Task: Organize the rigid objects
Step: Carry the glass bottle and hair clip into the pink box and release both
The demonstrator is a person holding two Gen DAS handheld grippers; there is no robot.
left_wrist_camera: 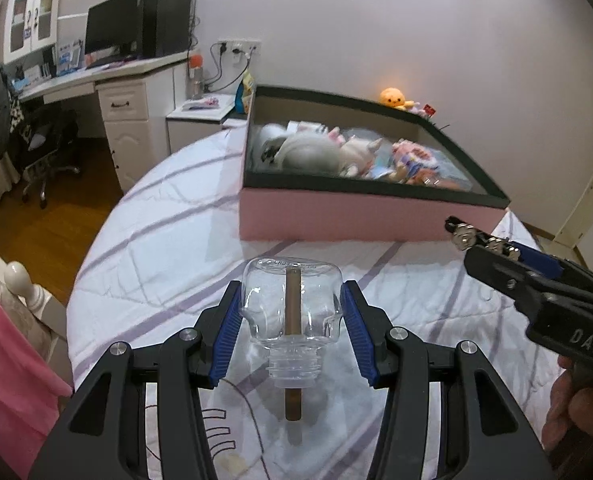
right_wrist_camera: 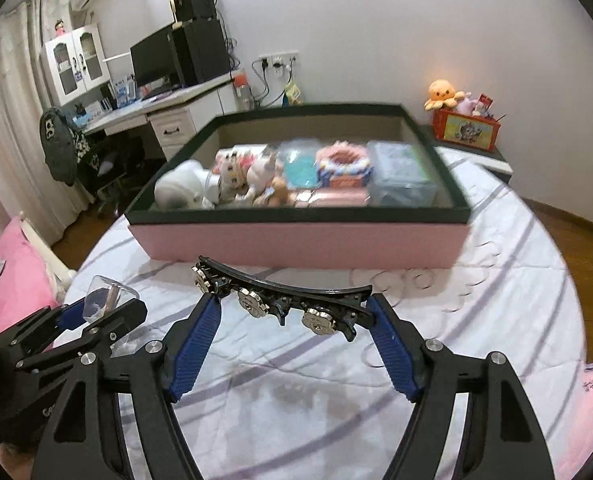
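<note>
Bedding (right_wrist_camera: pixel 496 280) with purple stripes fills the foreground of both views, and on it, toward the far side, sits a big pink box (right_wrist_camera: pixel 296 240) with a dark rim. That box already holds a good deal: a white plush toy (right_wrist_camera: pixel 180 190), a small unicorn figure (right_wrist_camera: pixel 262 172), a round pink cake-shaped case (right_wrist_camera: pixel 342 168), and a clear plastic container (right_wrist_camera: pixel 400 176), all packed along its near side, though blur hides finer detail. So much of the sorting looks done, as far as can be judged.

Two items are not in the box yet, and both are in the air over the bedding, short of the box's near wall. The left gripper (left_wrist_camera: pixel 292 316) is closed on a clear glass bottle (left_wrist_camera: pixel 292 300), its blue pads pressing the bottle's two sides, neck pointing back toward the camera; a brown stick (left_wrist_camera: pixel 293 344) runs through the bottle and out of its mouth. The right gripper (right_wrist_camera: pixel 292 312) clamps a long black hair clip (right_wrist_camera: pixel 284 292) end to end between its pads, the clip lying crosswise with three metal flower ornaments along it.

What remains, by my reading, is to carry both forward over the rim and set them into free space; the box's far half looks bare. No other loose item shows on the bedding in these views.
</note>
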